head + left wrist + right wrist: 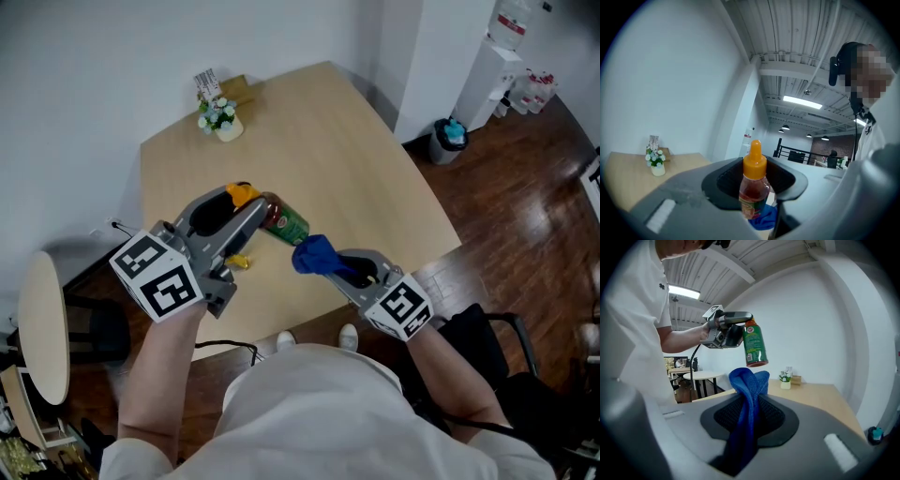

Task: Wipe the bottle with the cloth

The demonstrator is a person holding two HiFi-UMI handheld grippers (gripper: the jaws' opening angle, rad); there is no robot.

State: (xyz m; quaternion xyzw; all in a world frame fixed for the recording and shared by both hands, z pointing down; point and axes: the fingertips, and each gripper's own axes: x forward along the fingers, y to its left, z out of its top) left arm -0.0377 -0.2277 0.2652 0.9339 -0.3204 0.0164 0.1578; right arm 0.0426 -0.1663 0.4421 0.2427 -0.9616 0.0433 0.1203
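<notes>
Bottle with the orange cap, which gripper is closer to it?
Left. The left gripper is shut on the bottle near its cap; the right gripper, holding the blue cloth, is just off its base.

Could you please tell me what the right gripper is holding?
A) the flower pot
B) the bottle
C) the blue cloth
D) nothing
C: the cloth is pinched between the jaws of the right gripper, while the bottle is held in the left gripper.
</notes>
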